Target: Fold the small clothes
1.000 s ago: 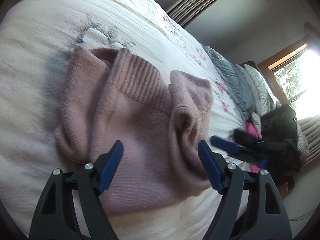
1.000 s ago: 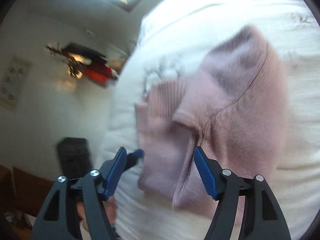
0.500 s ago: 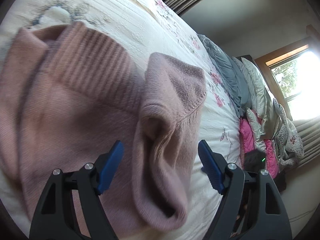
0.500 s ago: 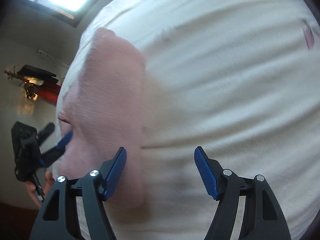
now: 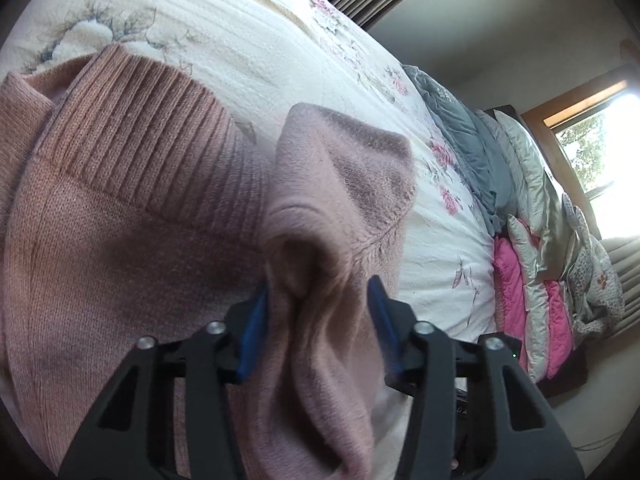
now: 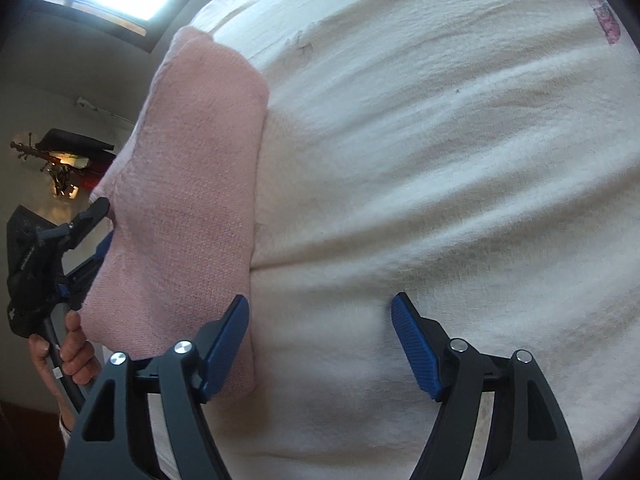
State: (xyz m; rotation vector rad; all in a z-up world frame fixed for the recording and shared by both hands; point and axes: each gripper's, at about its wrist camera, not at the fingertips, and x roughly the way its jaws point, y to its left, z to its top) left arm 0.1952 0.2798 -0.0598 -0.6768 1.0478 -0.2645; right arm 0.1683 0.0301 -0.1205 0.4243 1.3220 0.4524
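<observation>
Sweater (image 5: pixel 132 240), a pink knit with a ribbed band, lies on the floral bed (image 5: pixel 248 40), its sleeve (image 5: pixel 340 216) bunched into a soft ridge on the right. The left claw (image 5: pixel 318 320) has its blue pads either side of that sleeve, pressing the knit, so it looks to be gripping it. The right claw (image 6: pixel 320 344) hangs wide open over bare quilt, just right of the garment's edge, holding nothing. Judging by the slack folds, the knit is light, limp and stretchy; it should drape rather than hold shape. Best taken at the cuff or the ribbed hem, both layers pinched together.
</observation>
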